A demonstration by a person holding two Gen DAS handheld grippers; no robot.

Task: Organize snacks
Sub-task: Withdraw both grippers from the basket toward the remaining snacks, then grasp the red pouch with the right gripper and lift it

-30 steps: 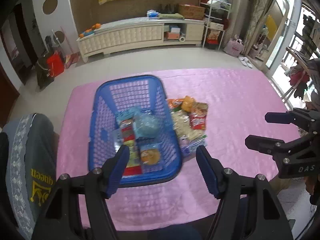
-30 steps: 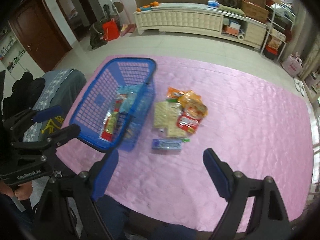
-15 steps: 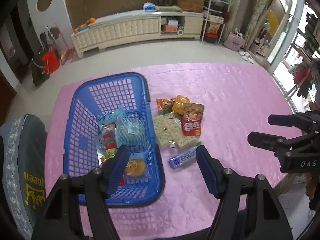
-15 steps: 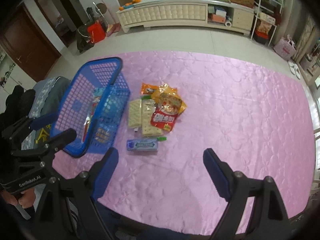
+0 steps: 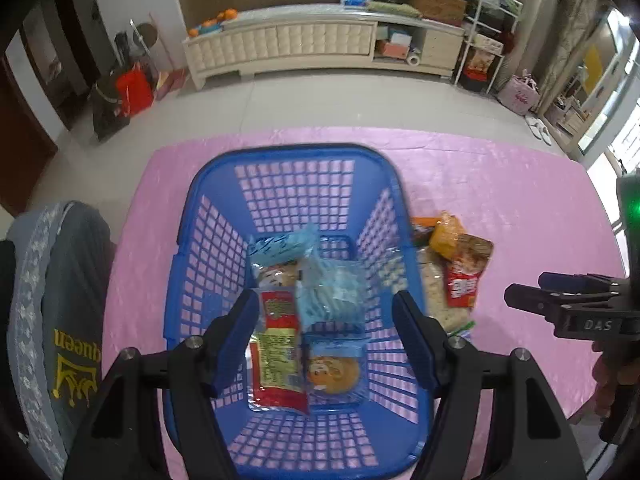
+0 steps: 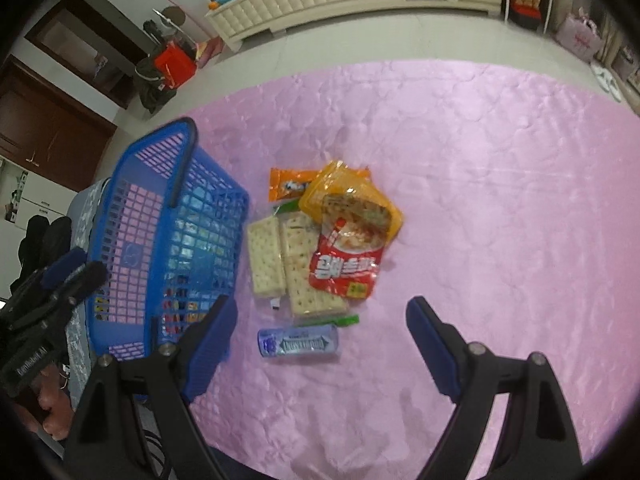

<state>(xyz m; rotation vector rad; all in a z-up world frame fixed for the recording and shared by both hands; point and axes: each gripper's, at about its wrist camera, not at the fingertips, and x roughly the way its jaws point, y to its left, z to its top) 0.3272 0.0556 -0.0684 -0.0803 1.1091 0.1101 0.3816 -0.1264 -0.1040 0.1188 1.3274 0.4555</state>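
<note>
left gripper [image 5: 326, 322] jaws spread over blue basket [image 5: 208, 248] holding packets, nothing gripped, right gripper [image 6: 320, 326] jaws wide and empty above pink tablecloth [image 6: 500, 200], blue gum pack [image 6: 298, 345] between them, cracker sleeves [image 6: 280, 260] and red snack bag [image 6: 346, 270] beside basket

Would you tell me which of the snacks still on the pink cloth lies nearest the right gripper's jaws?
The purple gum pack; the crackers and bags lie farther off.

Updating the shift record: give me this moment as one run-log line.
left gripper: open, empty, over blue basket | right gripper: open, empty, above purple gum pack | crackers, red packet on pink cloth
</note>
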